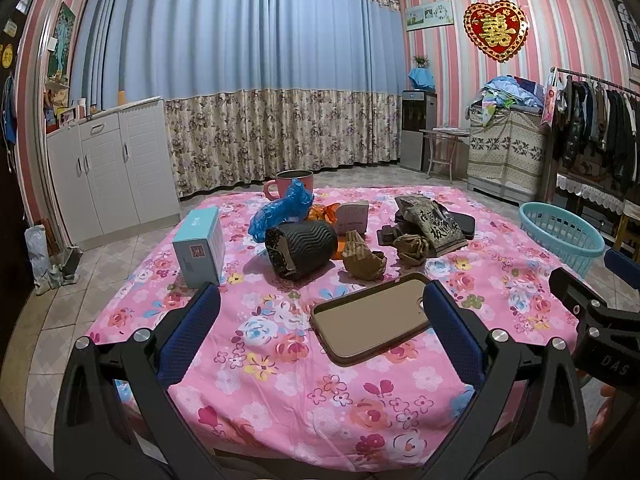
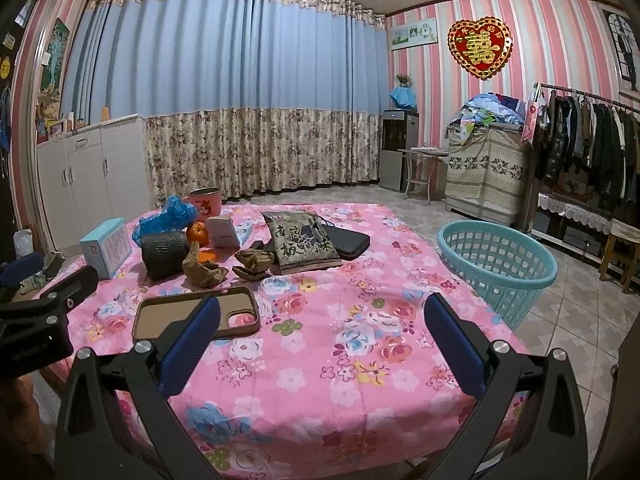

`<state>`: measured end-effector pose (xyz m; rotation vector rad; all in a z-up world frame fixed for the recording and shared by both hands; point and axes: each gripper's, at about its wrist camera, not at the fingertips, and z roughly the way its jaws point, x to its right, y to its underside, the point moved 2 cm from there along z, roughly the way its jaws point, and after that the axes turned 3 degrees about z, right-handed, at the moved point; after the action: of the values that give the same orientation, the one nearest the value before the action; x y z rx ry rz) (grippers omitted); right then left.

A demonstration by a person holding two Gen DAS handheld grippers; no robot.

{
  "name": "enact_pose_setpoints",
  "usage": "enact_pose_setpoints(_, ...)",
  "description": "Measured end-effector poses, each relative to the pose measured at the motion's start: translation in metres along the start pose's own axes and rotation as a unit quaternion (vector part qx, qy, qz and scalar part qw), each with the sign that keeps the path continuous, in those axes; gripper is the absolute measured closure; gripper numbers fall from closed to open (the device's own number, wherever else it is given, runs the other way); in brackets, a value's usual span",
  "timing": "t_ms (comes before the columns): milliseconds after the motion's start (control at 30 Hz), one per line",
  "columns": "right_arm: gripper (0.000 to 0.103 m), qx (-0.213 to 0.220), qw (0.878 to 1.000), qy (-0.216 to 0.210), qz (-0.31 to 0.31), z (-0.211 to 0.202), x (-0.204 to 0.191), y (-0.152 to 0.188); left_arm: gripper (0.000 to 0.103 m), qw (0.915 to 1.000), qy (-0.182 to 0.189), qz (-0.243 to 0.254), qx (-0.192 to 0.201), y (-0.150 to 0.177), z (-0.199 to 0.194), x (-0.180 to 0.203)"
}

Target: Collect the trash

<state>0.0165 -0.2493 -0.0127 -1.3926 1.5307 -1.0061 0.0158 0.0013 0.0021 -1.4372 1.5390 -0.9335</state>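
Each claw (image 1: 320, 320) has black angular arms, silver screws, and blue textured pads (image 2: 192, 344).

This is a room in a home. It has pink striped wallpaper (image 2: 432, 92), long blue curtains (image 2: 224, 80), a rack of hanging clothes (image 2: 588, 140), a white cabinet (image 1: 108, 172) and a red heart decoration (image 1: 496, 30).

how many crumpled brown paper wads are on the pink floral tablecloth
2. One crumpled brown paper wad lies in front of the black ribbed cup; the other sits right of it, beside the dark snack bag. More may hide behind.
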Motion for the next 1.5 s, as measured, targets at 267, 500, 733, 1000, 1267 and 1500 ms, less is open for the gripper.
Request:
enact_pose_setpoints(267, 0.004, 0.000, 1.000, 0.001, 0.000, -0.0001, -0.0001, -0.0001, 0.005, 1.0000, 0.000, 0.000, 0.001, 0.0006, -0.0006, 0.0015)
enact_pose_setpoints(500, 0.004, 0.002, 1.000, 0.001, 0.001, 0.0000, 0.0003, 0.0009, 0.005, 1.0000, 0.000, 0.001, 0.001, 0.0008, 0.0001, 0.0021)
enact_pose_setpoints(733, 0.004, 0.002, 1.000, 0.002, 0.001, -0.0001, 0.0003, 0.0007, 0.005, 1.0000, 0.000, 0.001, 0.001, 0.0006, 0.0000, 0.0023)
enact_pose_setpoints(1000, 0.004, 0.002, 1.000, 0.001, 0.001, 0.0000, 0.0003, 0.0008, 0.005, 1.0000, 0.000, 0.001, 0.001, 0.0005, -0.0001, 0.0024)
enact_pose_setpoints(1267, 0.004, 0.001, 1.000, 0.001, 0.001, 0.0006, 0.0014, 0.0015, 0.005, 1.0000, 0.000, 0.001, 0.000, 0.0006, -0.0001, 0.0026)
enact_pose_setpoints(1500, 0.004, 0.001, 1.000, 0.001, 0.002, 0.0010, 0.0024, 0.0018, 0.005, 1.0000, 0.001, 0.001, -0.001, 0.0034, 0.0019, 0.0021)
